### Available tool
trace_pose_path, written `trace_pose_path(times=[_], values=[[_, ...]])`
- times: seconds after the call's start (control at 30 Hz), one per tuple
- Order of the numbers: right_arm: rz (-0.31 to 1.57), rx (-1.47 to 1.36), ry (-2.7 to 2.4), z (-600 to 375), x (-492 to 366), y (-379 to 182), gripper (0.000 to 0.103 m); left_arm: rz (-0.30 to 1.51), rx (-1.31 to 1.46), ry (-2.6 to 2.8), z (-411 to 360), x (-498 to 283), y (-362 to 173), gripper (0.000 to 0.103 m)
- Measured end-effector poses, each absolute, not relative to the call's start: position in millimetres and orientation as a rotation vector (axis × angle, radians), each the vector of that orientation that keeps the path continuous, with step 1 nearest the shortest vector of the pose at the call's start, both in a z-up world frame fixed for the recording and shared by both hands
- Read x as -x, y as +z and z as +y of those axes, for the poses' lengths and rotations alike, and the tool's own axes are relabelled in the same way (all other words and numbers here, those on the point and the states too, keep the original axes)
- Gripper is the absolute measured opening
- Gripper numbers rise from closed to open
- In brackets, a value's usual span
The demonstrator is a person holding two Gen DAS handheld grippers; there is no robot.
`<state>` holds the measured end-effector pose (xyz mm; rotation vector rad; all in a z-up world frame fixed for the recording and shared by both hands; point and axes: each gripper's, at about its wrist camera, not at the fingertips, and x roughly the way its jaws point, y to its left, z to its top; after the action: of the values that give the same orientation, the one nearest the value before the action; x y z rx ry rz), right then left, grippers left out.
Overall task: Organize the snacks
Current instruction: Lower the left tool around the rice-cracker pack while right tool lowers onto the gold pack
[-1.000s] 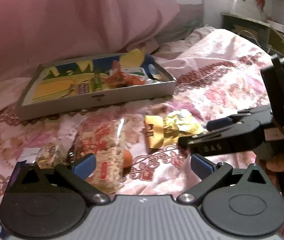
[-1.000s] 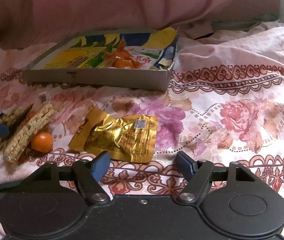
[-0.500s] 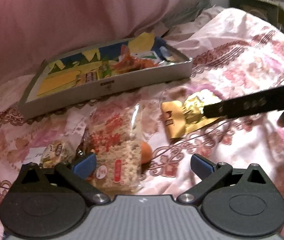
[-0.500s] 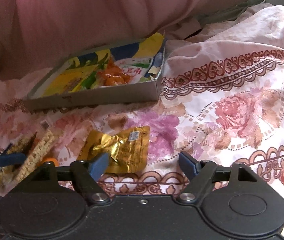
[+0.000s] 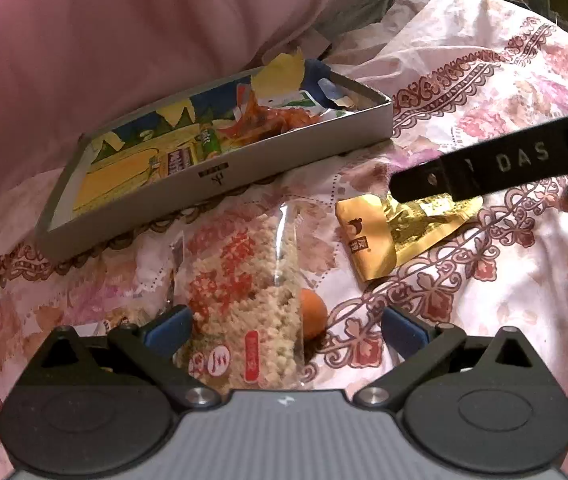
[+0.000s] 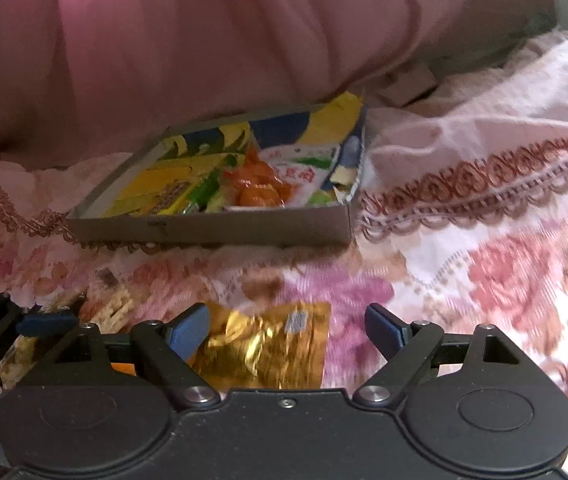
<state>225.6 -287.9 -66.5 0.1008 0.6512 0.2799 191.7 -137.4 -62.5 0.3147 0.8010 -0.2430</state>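
Floral bedding (image 5: pixel 483 92) is strewn with a grey tray (image 5: pixel 268 160), a cereal bar (image 5: pixel 252 300) and a small orange (image 5: pixel 312 312). Both the left gripper (image 5: pixel 284 330) and right gripper (image 6: pixel 287 330) are held with fingers spread, the right's having just been widening over a gold packet (image 6: pixel 268 348), ungripped.

The light is dim and warm, with a pink cast. The left wrist view is fairly sharp; the gold foil packet (image 5: pixel 399 236) glints with small glare. The right wrist view is motion-blurred, smearing the floral bedsheet (image 6: pixel 503 280). Fisheye bending curves both pictures, with black corners.
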Motion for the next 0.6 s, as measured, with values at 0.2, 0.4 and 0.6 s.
trace_pose_path(times=[0.2,0.4,0.6], values=[[0.674,-0.105,0.376,-286,-254,-76,0.086,0.849,-0.233,-0.226,-121,-206,-64,0.102],[0.7,-0.097,0.413,-286,-261,-80,0.087,0.85,-0.183,-0.249,-108,-210,-64,0.102],[0.755,-0.057,0.449,-288,-254,-77,0.086,0.846,-0.161,-0.261,-104,-210,-63,0.098]])
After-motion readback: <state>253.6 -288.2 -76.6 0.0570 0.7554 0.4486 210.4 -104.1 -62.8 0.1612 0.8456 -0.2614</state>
